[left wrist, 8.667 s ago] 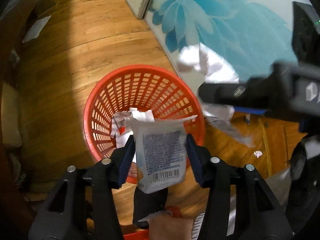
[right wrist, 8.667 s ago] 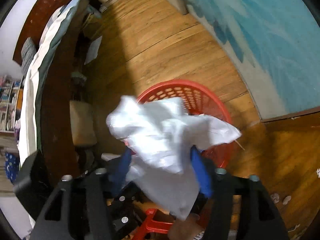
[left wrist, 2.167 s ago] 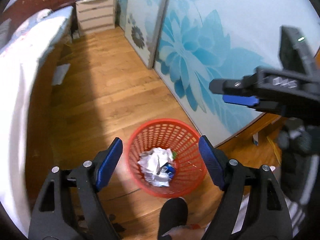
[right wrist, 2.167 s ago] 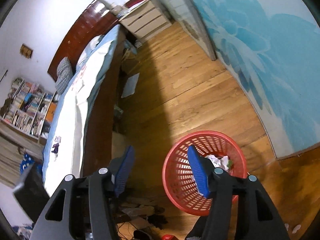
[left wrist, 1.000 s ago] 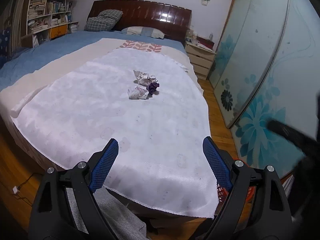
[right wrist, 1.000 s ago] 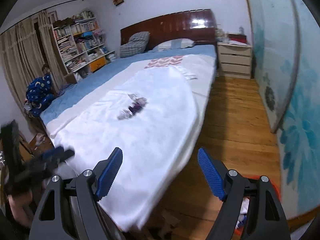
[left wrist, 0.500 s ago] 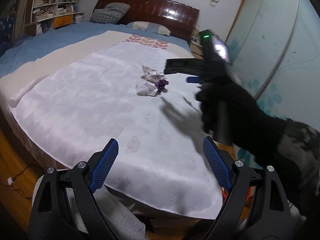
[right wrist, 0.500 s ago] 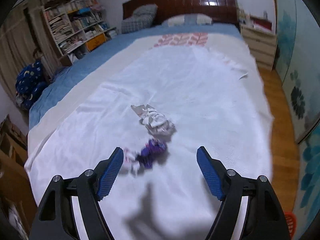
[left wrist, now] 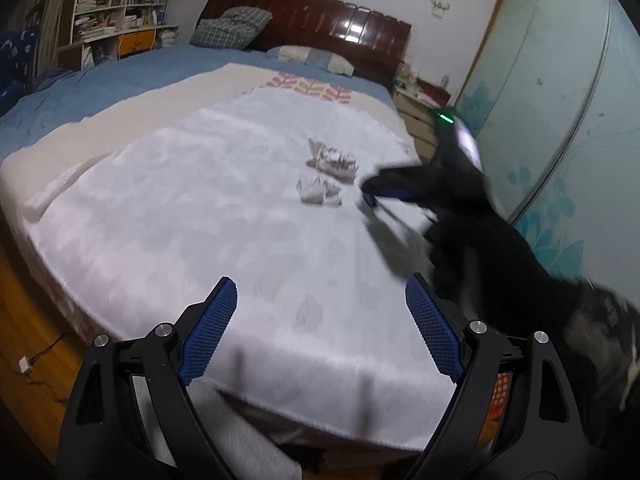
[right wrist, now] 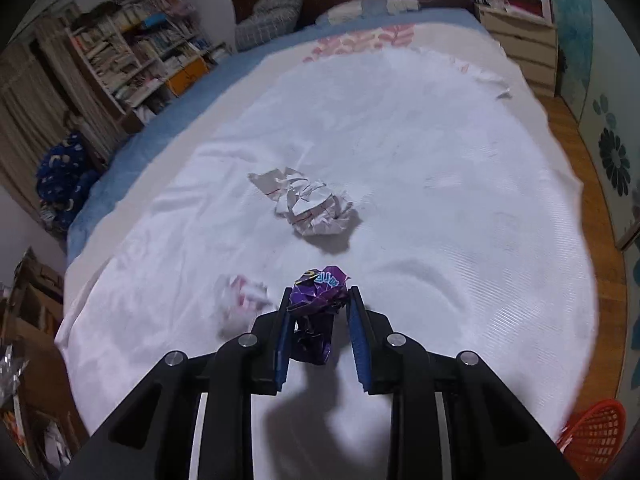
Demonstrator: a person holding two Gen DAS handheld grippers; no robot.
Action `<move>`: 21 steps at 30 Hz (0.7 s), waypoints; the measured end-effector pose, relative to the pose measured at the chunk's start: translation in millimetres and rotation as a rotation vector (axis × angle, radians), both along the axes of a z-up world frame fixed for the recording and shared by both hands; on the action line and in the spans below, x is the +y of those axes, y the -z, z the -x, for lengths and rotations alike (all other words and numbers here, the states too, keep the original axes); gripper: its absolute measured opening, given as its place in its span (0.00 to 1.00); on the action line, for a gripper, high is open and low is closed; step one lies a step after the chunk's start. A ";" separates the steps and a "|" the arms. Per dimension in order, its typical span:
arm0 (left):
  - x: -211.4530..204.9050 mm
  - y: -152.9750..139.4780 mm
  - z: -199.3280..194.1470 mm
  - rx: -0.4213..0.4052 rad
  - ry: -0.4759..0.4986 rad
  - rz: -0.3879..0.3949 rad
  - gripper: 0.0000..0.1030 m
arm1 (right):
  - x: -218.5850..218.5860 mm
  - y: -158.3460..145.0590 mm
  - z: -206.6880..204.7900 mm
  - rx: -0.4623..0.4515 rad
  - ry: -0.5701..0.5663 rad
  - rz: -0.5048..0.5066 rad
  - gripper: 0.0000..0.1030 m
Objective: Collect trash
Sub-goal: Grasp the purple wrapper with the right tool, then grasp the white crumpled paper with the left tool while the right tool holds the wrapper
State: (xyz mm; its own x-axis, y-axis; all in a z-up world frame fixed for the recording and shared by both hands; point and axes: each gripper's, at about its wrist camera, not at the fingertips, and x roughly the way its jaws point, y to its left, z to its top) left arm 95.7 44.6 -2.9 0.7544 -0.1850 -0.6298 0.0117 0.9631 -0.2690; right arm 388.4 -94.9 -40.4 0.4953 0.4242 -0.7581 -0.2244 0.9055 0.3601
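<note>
My right gripper (right wrist: 319, 300) is shut on a crumpled purple wrapper (right wrist: 318, 294) on the white bedspread (right wrist: 420, 208). A crumpled white paper (right wrist: 314, 208) lies just beyond it, and a small white and pink scrap (right wrist: 240, 300) lies to its left, blurred. In the left wrist view the right gripper (left wrist: 370, 192) reaches in from the right beside the two white papers (left wrist: 324, 178). My left gripper (left wrist: 320, 320) is open and empty over the near part of the bed. The red basket (right wrist: 596, 436) stands on the floor at the lower right.
The bed fills most of both views, with a dark headboard (left wrist: 312, 26) and pillows (left wrist: 232, 32) at the far end. Bookshelves (right wrist: 136, 60) stand at the left. A drawer unit (right wrist: 520, 32) and sliding doors (left wrist: 560, 100) with blue flowers are at the right.
The right gripper has come down to the bedspread and closed on the purple wrapper. The left gripper has stayed open and moved little.
</note>
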 end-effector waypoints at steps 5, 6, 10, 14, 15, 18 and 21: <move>-1.7 -5.5 -67.1 -0.015 0.028 -0.071 0.84 | -48.6 -22.0 64.5 -0.064 -0.054 0.001 0.26; -5.3 -7.0 -90.5 -0.010 0.038 -0.077 0.85 | -57.7 -23.5 77.7 -0.075 -0.057 0.003 0.26; -31.7 -3.7 -176.3 0.036 0.089 -0.067 0.85 | -93.9 -24.4 122.3 -0.066 -0.058 0.010 0.26; -51.7 32.2 -262.9 0.171 0.037 0.063 0.85 | -126.6 -29.5 150.9 -0.063 -0.053 -0.025 0.26; -55.7 41.3 -275.8 0.208 0.026 0.062 0.85 | -134.5 -28.8 157.1 -0.062 -0.047 -0.040 0.26; -67.3 71.9 -312.5 0.323 -0.024 0.020 0.85 | -154.7 -25.2 166.0 -0.056 -0.028 -0.046 0.26; -73.6 84.0 -320.4 0.345 -0.060 -0.039 0.62 | -179.4 -24.7 166.7 -0.042 0.007 -0.065 0.26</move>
